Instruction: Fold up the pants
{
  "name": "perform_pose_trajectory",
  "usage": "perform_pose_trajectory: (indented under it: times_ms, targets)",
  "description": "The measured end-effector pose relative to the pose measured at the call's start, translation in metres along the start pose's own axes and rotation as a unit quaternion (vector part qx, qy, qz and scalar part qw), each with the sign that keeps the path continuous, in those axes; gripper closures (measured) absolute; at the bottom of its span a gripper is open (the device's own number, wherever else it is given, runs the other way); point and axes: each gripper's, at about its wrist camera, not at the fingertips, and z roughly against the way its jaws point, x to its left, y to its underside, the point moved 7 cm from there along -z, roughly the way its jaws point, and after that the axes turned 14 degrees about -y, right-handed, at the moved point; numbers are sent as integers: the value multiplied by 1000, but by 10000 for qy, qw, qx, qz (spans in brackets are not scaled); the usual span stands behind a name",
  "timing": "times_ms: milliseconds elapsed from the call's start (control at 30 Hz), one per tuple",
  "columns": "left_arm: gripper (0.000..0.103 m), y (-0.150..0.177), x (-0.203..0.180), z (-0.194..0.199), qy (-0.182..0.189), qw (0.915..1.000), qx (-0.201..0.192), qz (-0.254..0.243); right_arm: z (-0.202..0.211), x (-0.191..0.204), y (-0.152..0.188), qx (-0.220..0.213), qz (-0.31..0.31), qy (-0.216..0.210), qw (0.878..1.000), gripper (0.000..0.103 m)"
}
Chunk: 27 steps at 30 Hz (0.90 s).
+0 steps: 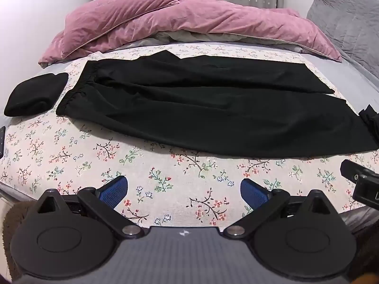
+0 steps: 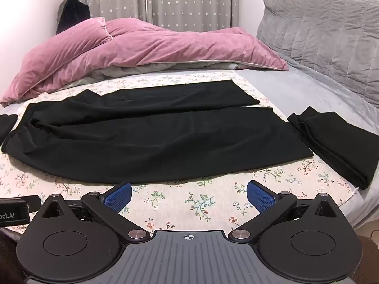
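Note:
Black pants [image 1: 194, 104] lie spread flat on a floral cloth [image 1: 99, 151] on the bed, waistband to the left, both legs running right. The right wrist view shows the same pants [image 2: 151, 139]. My left gripper [image 1: 184, 190] hovers over the cloth in front of the pants, jaws open, blue pads bare. My right gripper [image 2: 188, 196] is also open and holds nothing, just short of the near leg's edge. Part of the right gripper [image 1: 362, 182] shows at the right edge of the left wrist view, and part of the left gripper [image 2: 16, 209] at the left edge of the right wrist view.
A folded black garment [image 1: 35, 94] sits left of the waistband. Another folded black garment [image 2: 336, 142] lies right of the leg ends. A pink duvet [image 2: 132, 49] is heaped behind the pants, a grey quilted headboard [image 2: 331, 45] stands at the right, and curtains hang behind.

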Motion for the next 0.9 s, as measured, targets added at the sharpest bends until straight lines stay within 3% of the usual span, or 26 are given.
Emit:
perform_pose_trajectory:
  times_ms: [900]
  targets:
    - [0,1,1,-4,105,9998,142,2,-2,13,5,25,118,-122,9999,0]
